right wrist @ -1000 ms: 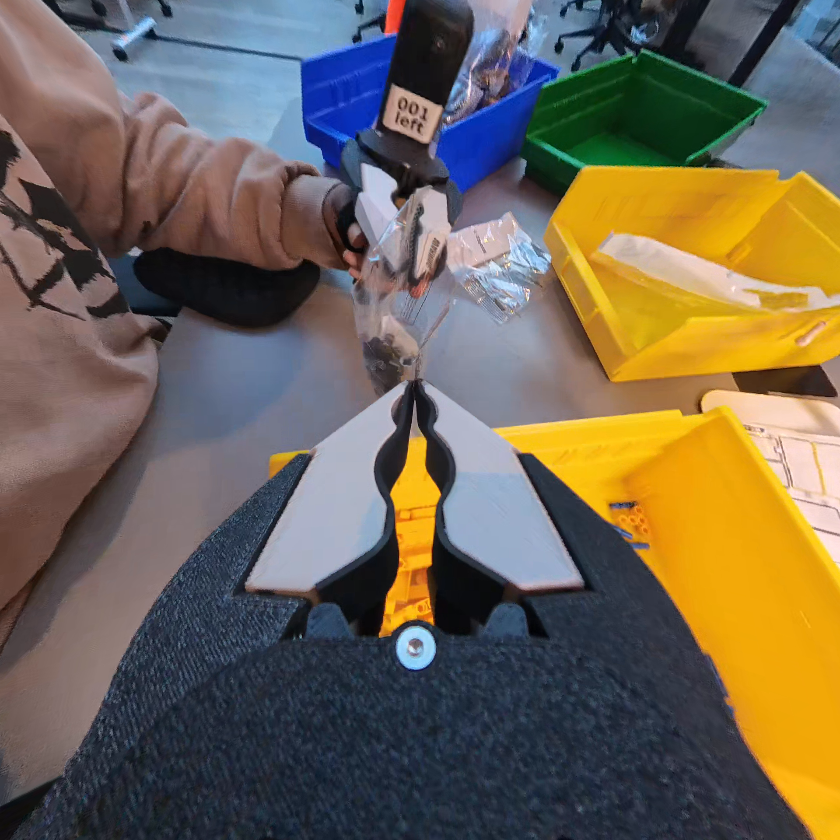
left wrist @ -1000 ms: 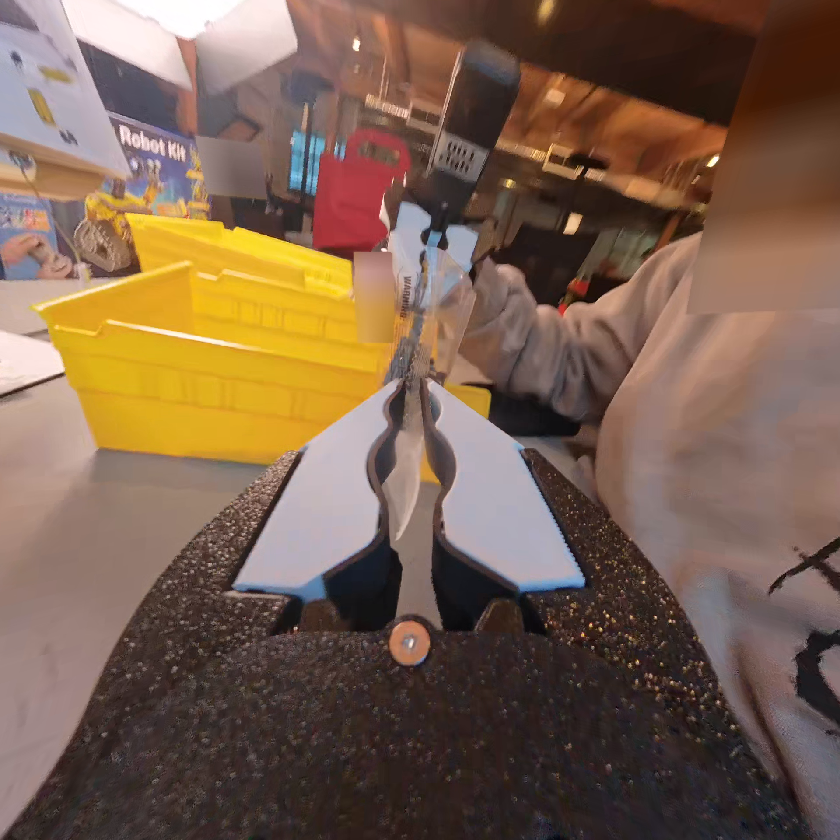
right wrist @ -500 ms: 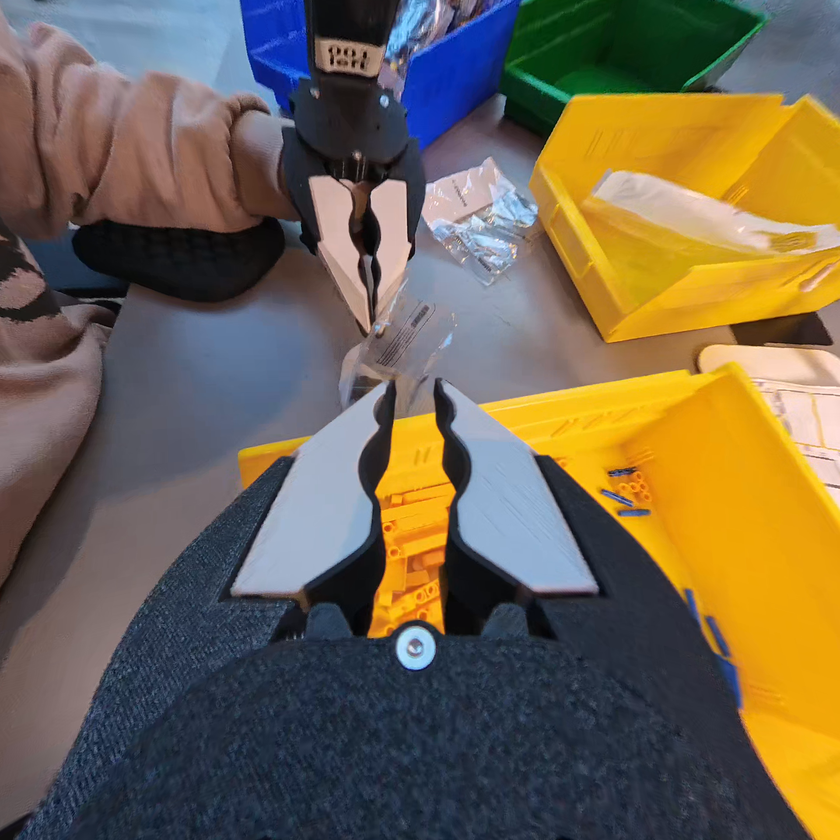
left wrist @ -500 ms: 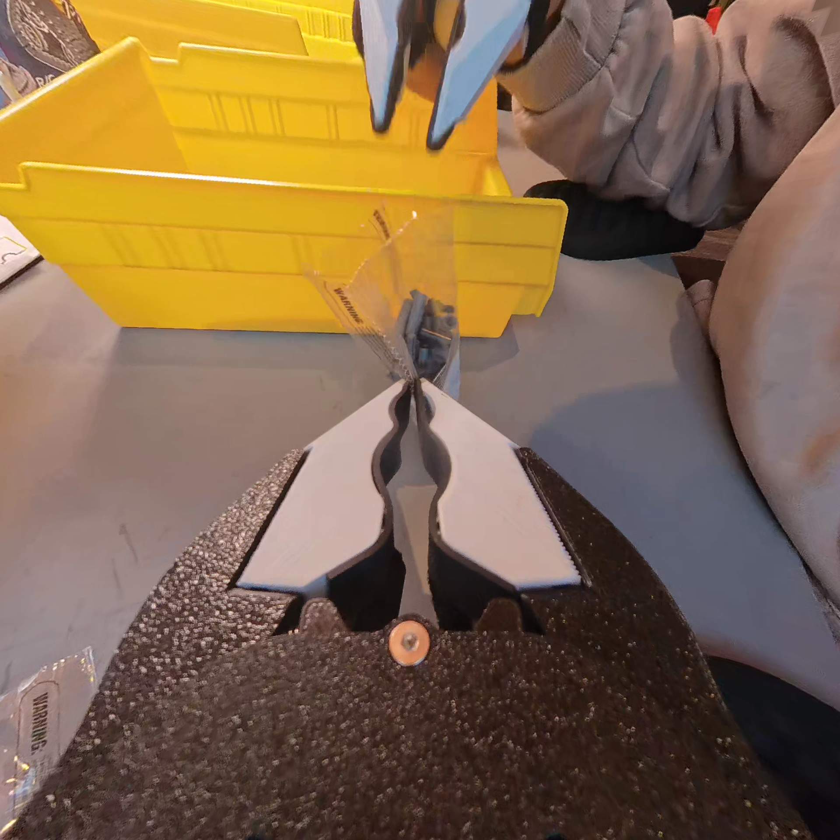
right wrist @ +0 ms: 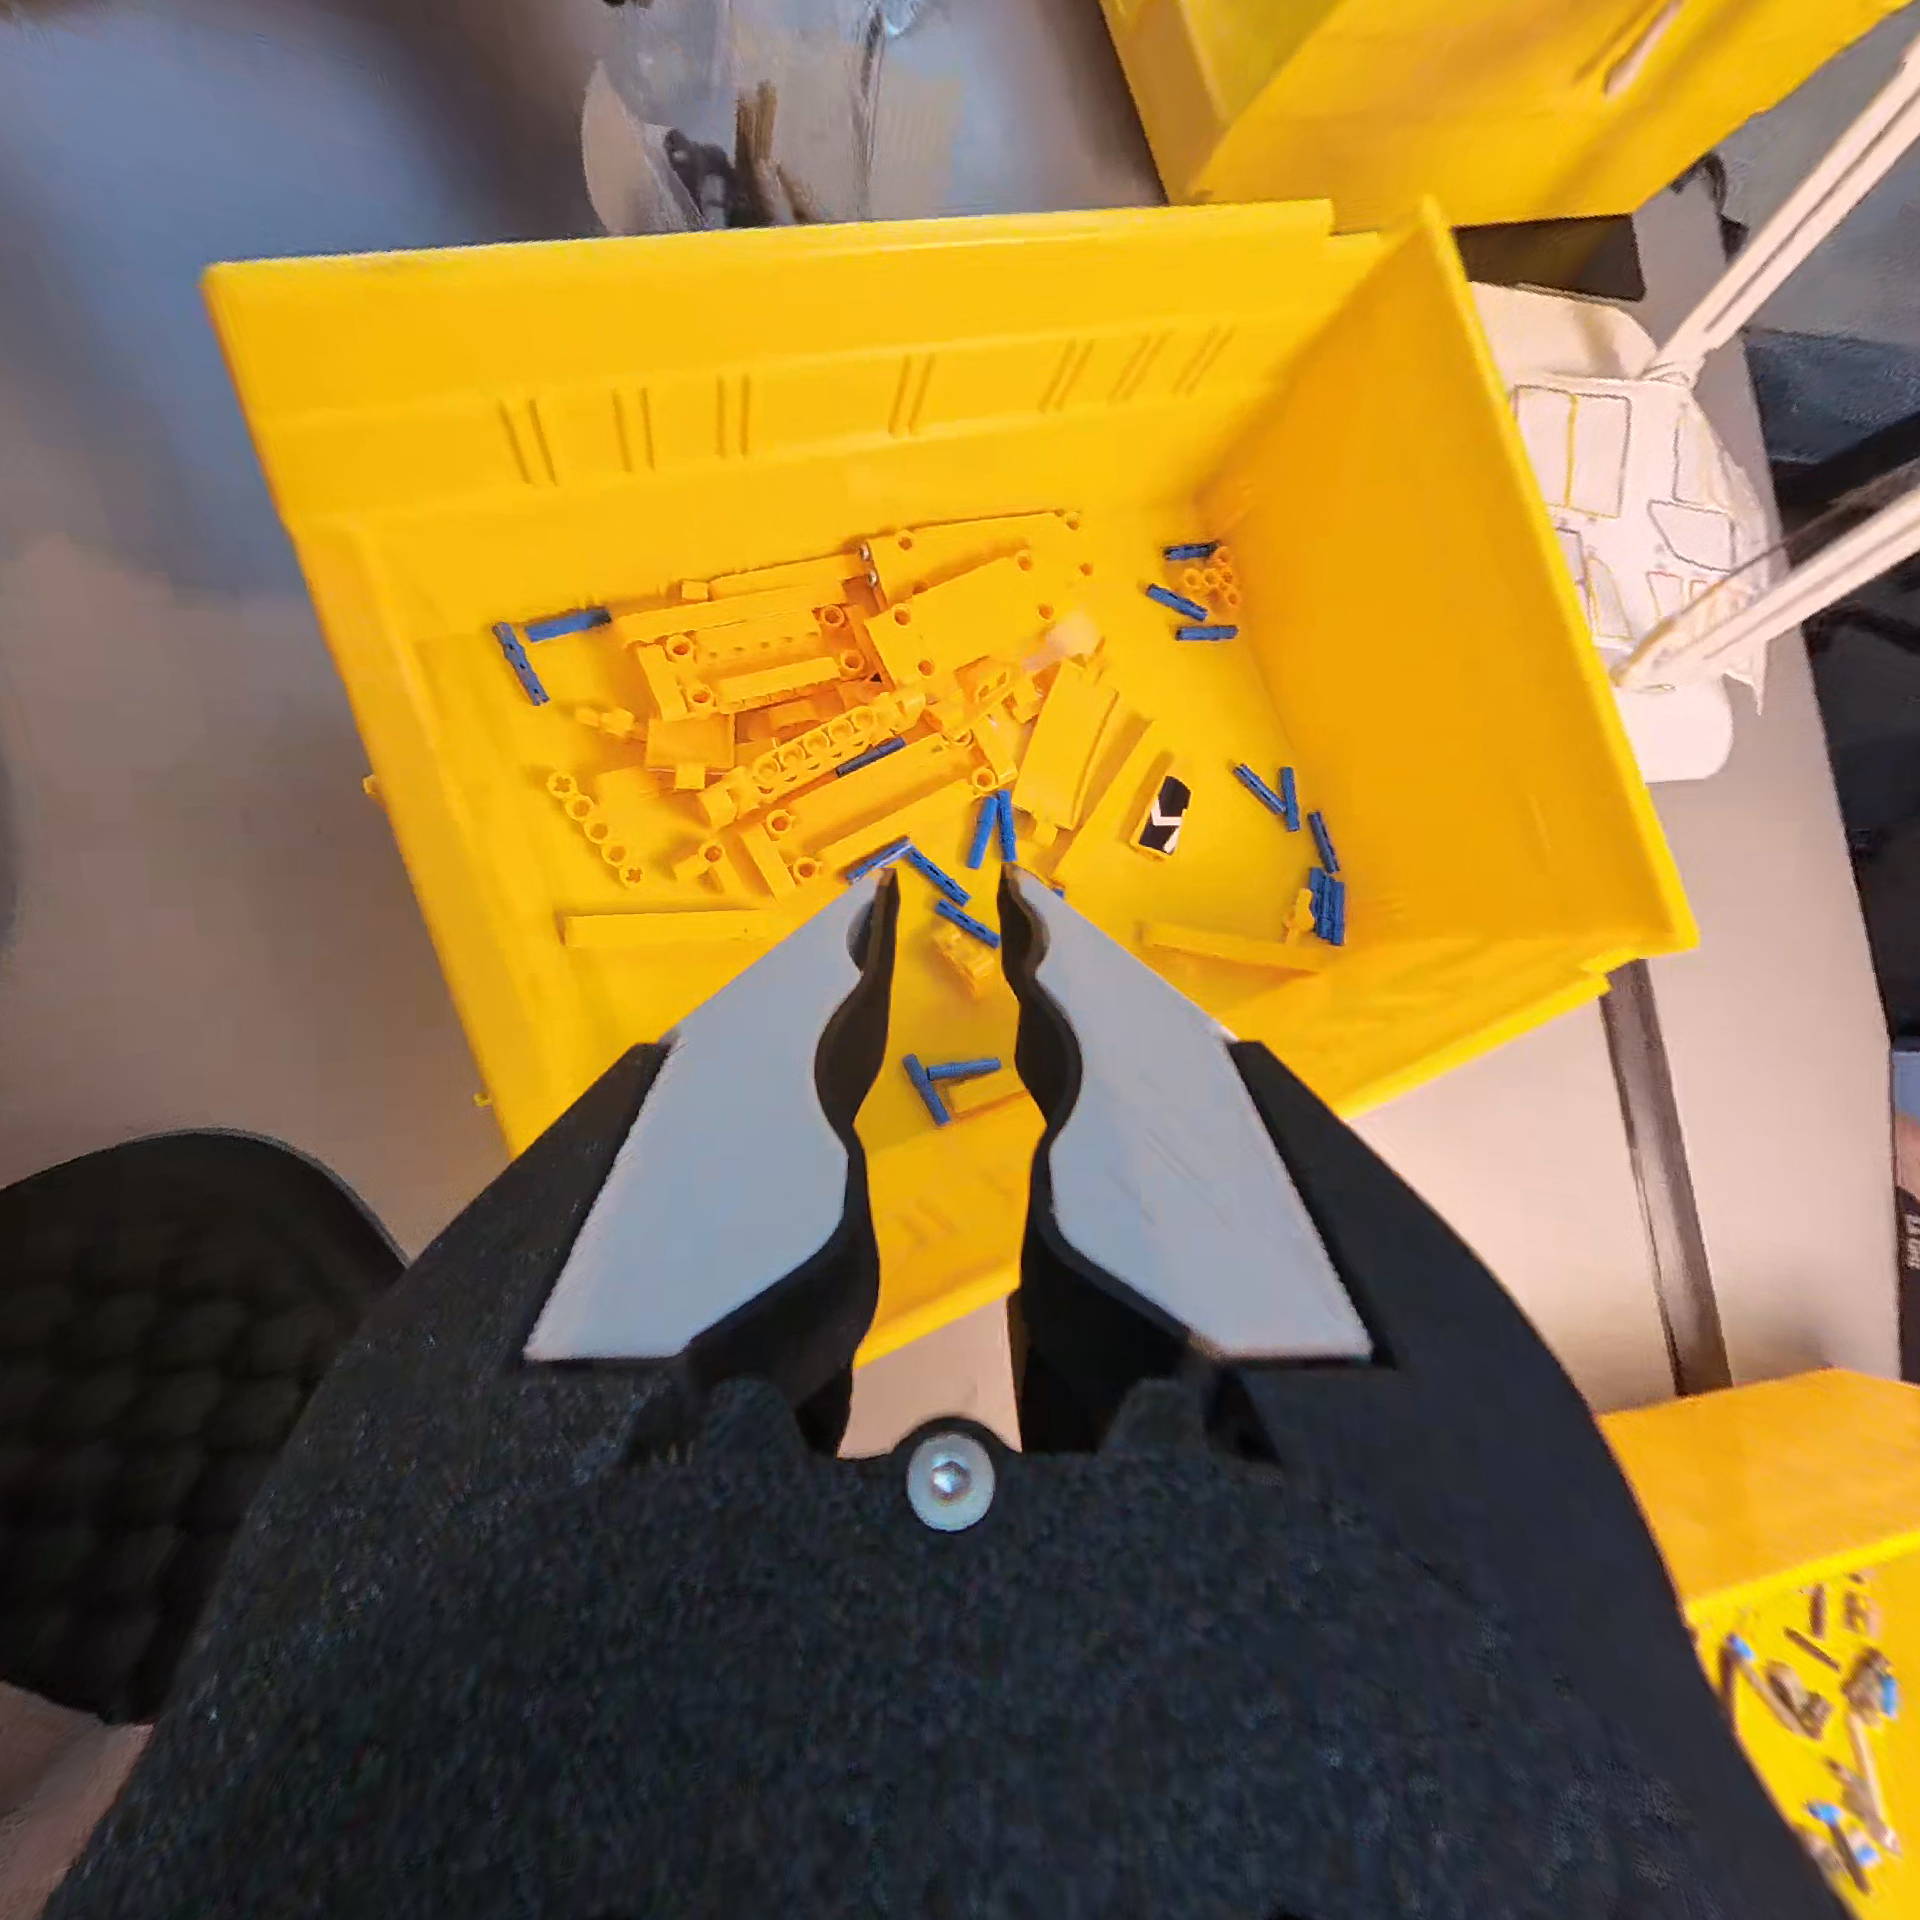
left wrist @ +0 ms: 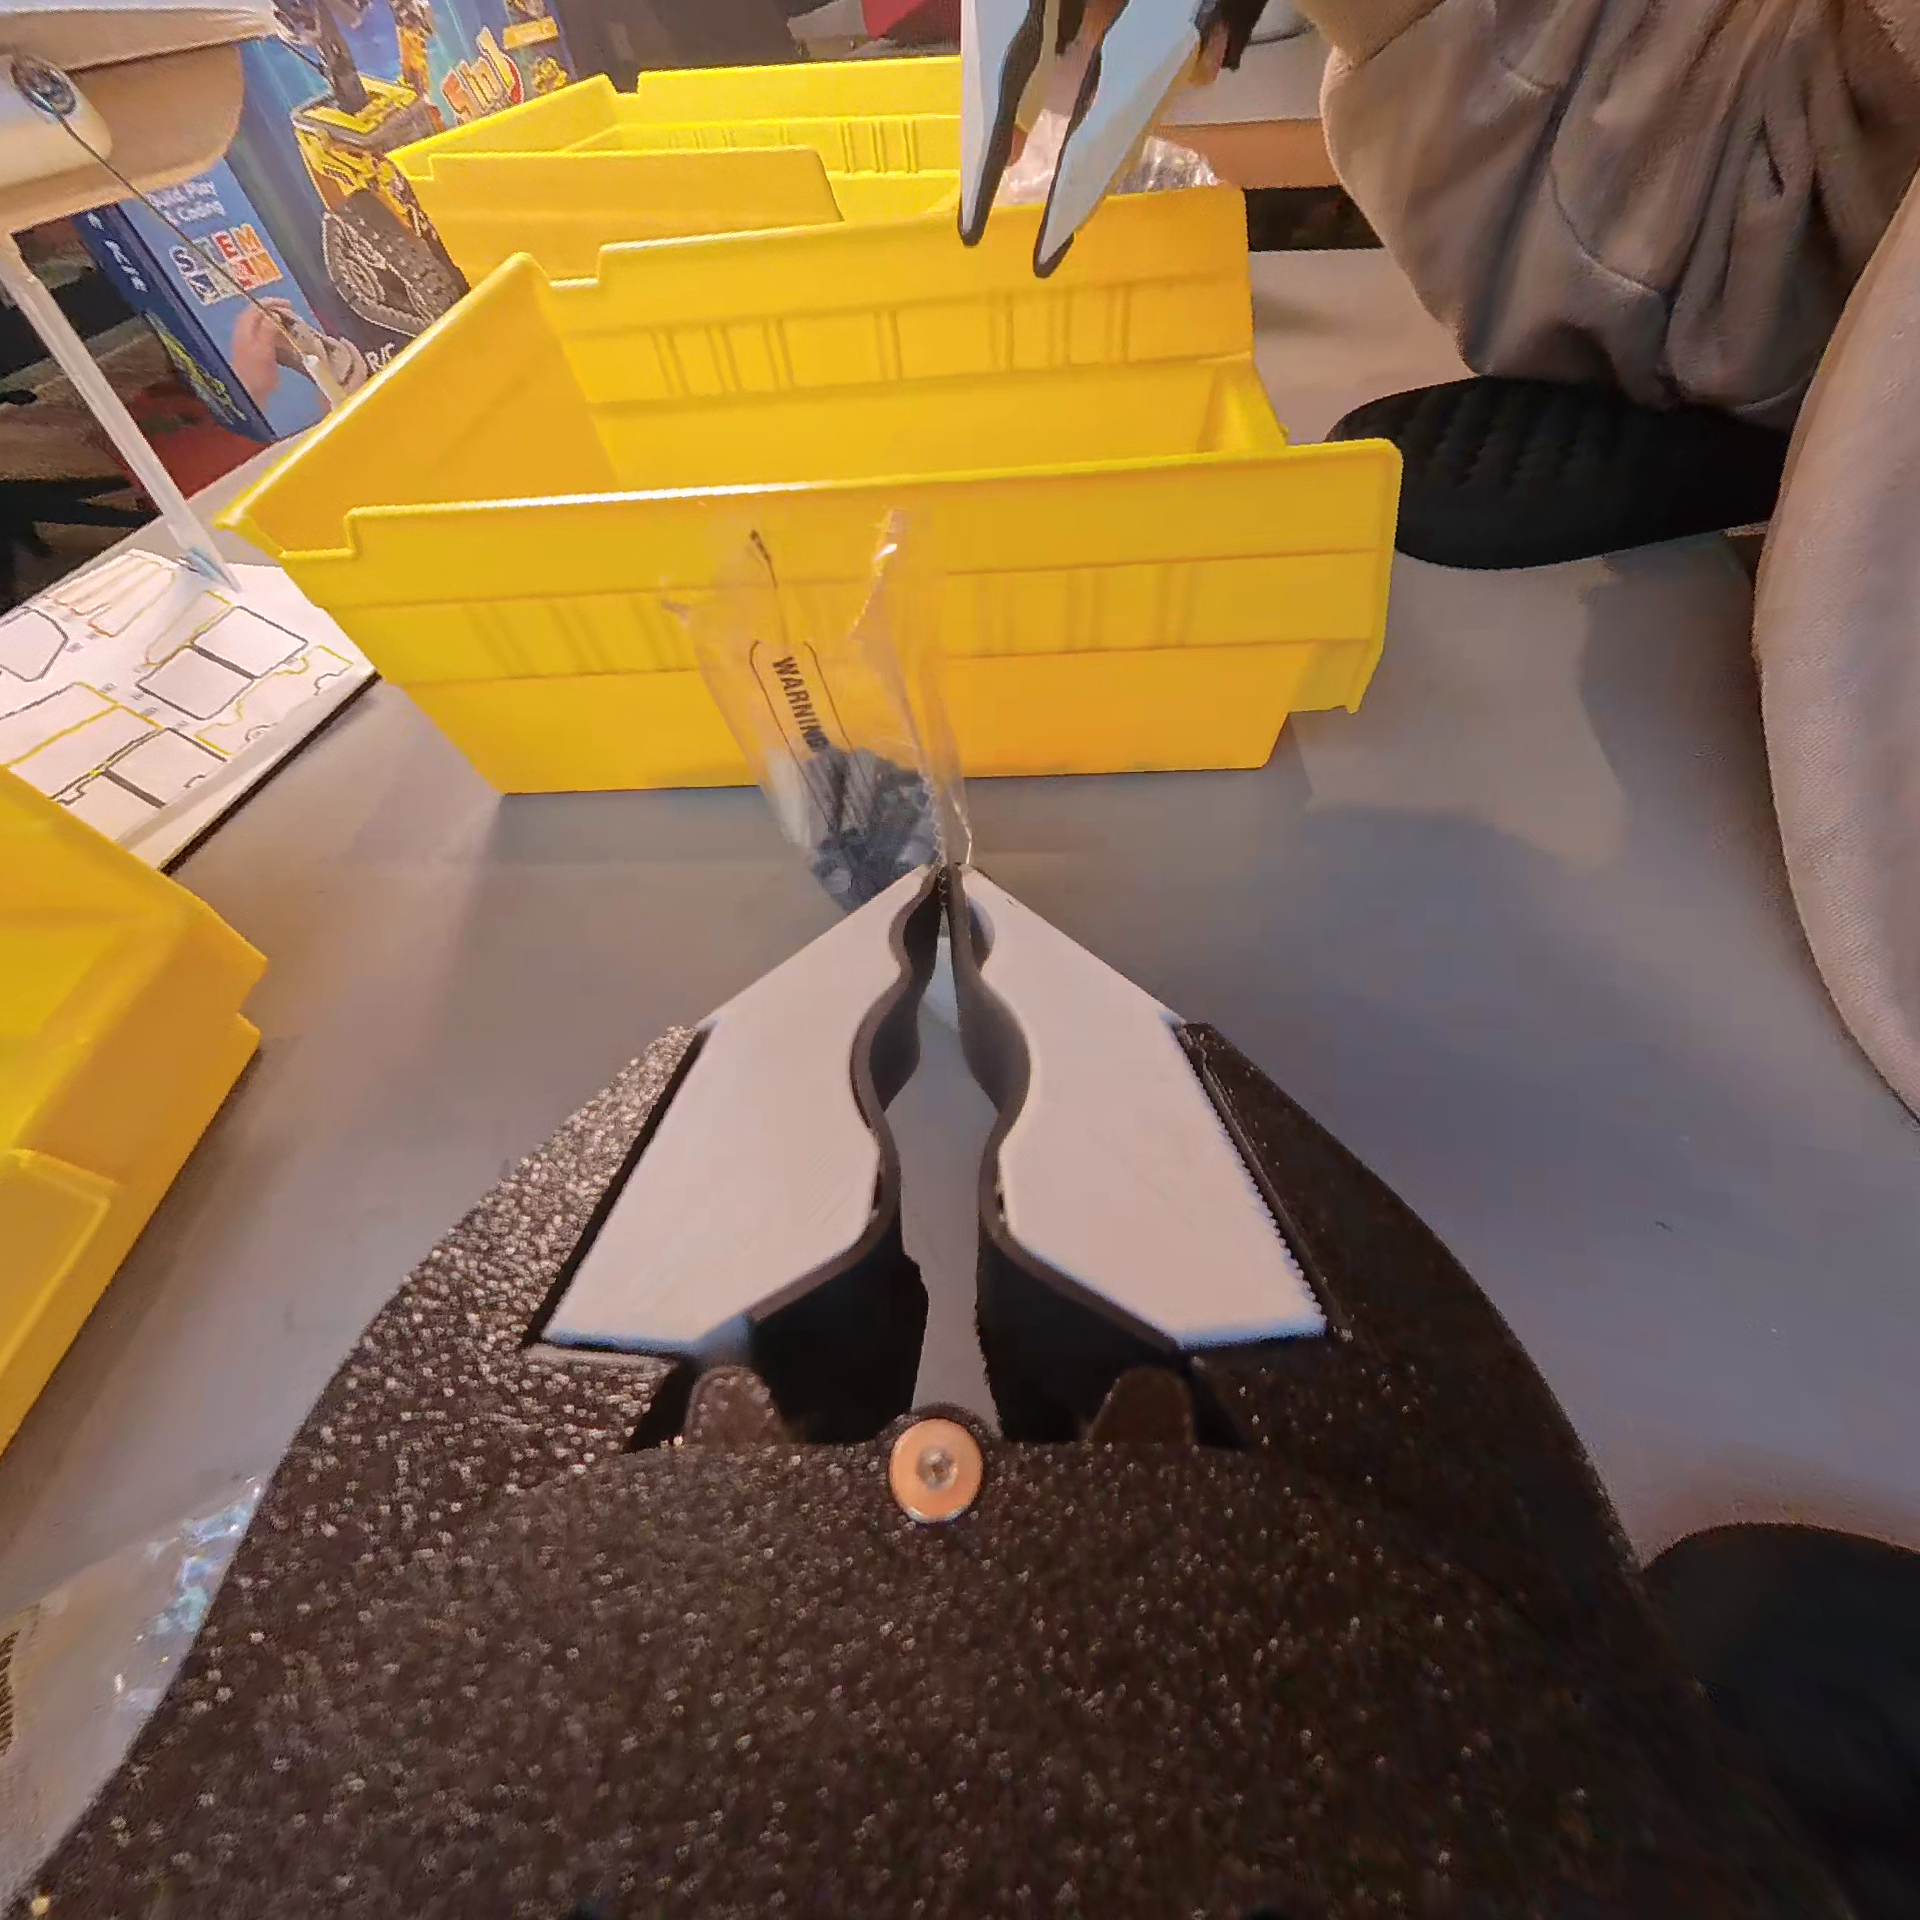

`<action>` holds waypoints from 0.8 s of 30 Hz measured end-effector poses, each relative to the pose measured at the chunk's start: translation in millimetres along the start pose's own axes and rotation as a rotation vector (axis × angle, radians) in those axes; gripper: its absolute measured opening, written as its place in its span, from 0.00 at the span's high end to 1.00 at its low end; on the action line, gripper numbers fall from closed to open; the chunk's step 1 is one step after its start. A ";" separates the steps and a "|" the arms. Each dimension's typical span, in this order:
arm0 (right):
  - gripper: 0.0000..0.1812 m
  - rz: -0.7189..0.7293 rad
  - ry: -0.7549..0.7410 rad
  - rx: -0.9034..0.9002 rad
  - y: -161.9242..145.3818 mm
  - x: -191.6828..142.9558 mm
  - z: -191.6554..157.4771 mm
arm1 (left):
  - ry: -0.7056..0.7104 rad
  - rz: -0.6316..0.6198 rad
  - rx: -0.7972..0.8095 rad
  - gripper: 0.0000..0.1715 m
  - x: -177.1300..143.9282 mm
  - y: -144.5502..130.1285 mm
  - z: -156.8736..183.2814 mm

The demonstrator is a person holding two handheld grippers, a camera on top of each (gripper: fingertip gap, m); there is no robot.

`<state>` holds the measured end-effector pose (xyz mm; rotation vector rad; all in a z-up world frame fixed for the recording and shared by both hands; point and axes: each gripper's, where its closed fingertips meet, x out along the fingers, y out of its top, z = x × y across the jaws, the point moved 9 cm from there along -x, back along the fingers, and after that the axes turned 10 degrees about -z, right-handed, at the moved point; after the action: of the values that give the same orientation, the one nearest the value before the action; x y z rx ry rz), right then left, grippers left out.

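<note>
My left gripper [left wrist: 945, 883] is shut on the lower edge of a small clear plastic bag [left wrist: 831, 686] with dark small parts in it. The bag stands up from the fingertips, just above the grey table and in front of a yellow bin [left wrist: 831, 582]. My right gripper [right wrist: 945, 883] is open and empty, pointing down into that yellow bin [right wrist: 727, 332], over a pile of yellow pieces [right wrist: 810, 707] and scattered blue pins [right wrist: 1320, 894]. It also shows in the left wrist view [left wrist: 1023, 234], above the bin. The bag is a blur at the top of the right wrist view [right wrist: 727, 145].
More yellow bins stand behind [left wrist: 727, 177], at the left [left wrist: 94, 1039] and at the lower right, holding small parts [right wrist: 1787, 1621]. A printed sheet [left wrist: 156, 675], a toy box [left wrist: 260, 270], another clear bag [left wrist: 94, 1683], a black pad [right wrist: 135, 1403] and a person's sleeve [left wrist: 1662, 187] are around. Across from one pair of fingers to the other is roughly 25 centimeters.
My right gripper let go of the bag, opened and swung over the yellow bin. My left gripper kept the bag and brought it down near the table.
</note>
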<state>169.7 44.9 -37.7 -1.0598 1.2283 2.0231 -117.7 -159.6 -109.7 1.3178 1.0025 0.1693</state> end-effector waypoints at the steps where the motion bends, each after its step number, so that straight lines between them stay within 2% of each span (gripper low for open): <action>1: 0.90 0.023 -0.005 0.013 -0.6 -3.0 1.0 | 0.003 0.000 0.001 1.00 0.1 -0.8 -0.6; 3: 0.90 0.048 0.004 0.020 0.2 -2.6 0.3 | -0.001 0.001 0.001 1.00 1.0 -1.9 -1.0; 6: 0.89 0.004 0.000 0.032 5.4 11.5 0.1 | -0.021 0.007 -0.003 1.00 3.0 -1.9 -0.2; 10: 0.87 -0.021 0.044 0.165 37.3 44.2 -5.7 | -0.023 0.005 0.007 1.00 4.2 -0.8 2.1; 13: 0.79 -0.144 0.040 0.232 49.5 79.1 -12.9 | -0.020 0.000 0.016 1.00 3.7 -0.4 3.2; 15: 0.79 -0.262 0.034 0.222 45.4 99.7 -19.2 | -0.022 -0.001 0.023 1.00 4.0 0.0 4.6; 16: 0.79 -0.323 0.032 0.196 41.4 107.2 -22.3 | -0.023 -0.003 0.027 1.00 4.1 0.2 5.2; 18: 0.94 -0.312 0.037 0.189 41.9 106.4 -22.8 | -0.023 -0.005 0.034 1.00 4.4 0.8 6.2; 20: 0.96 -0.390 -0.106 0.163 32.7 99.8 -11.5 | -0.025 -0.006 0.038 1.00 4.5 1.0 6.7; 22: 0.96 -0.377 -0.256 0.222 27.3 88.2 6.5 | -0.026 -0.007 0.039 1.00 4.7 1.2 7.1; 24: 0.87 -0.349 -0.432 0.243 23.2 70.8 23.5 | -0.027 -0.007 0.040 1.00 4.8 1.3 7.3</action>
<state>105.3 59.2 -79.6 -0.6239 0.9540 1.6684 -109.4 -161.5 -111.6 1.3495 0.9917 0.1267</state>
